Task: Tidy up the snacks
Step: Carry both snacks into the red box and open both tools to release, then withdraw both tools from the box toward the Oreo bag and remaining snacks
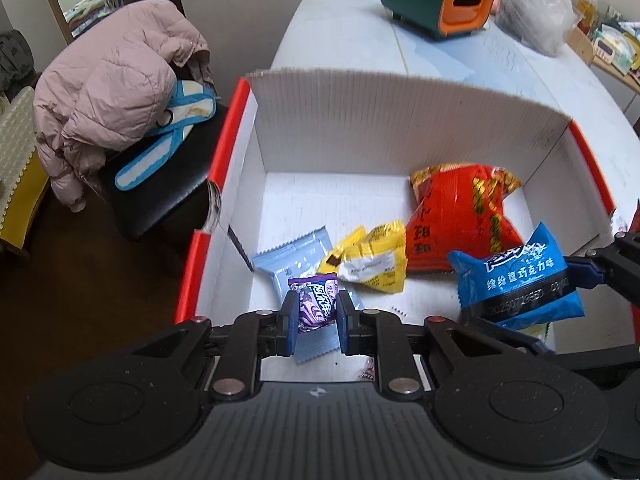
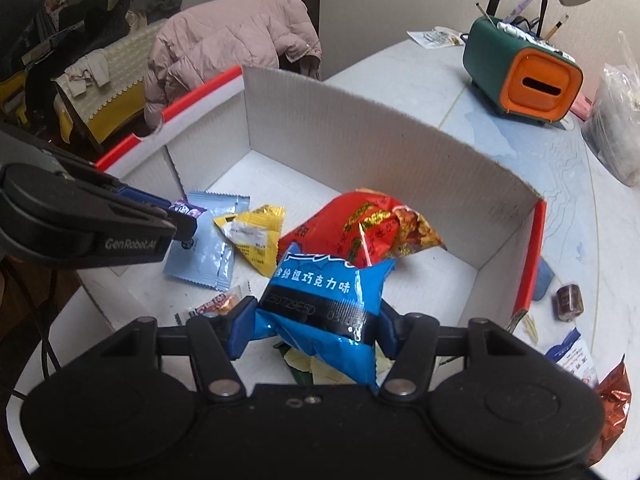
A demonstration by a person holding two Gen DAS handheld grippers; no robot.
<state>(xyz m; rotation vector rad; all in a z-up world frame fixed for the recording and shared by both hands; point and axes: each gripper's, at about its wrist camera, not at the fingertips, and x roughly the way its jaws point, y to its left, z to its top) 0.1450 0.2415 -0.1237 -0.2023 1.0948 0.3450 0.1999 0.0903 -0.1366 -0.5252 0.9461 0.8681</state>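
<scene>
A white cardboard box (image 1: 360,120) with red rims stands on the table and holds several snacks. My left gripper (image 1: 318,316) is shut on a small purple candy packet (image 1: 316,302) low over the box's near left part. My right gripper (image 2: 316,320) is shut on a blue chocolate snack packet (image 2: 324,300), held above the box floor; that blue packet (image 1: 516,280) also shows at the right of the left wrist view. On the box floor lie a red snack bag (image 1: 460,216), a yellow packet (image 1: 372,260) and a pale blue packet (image 1: 296,256).
A green and orange holder (image 2: 524,76) and a clear plastic bag (image 2: 616,128) stand on the table behind the box. A small dark candy (image 2: 568,302) and a red foil wrapper (image 2: 612,396) lie right of the box. A chair with a pink jacket (image 1: 120,92) stands left.
</scene>
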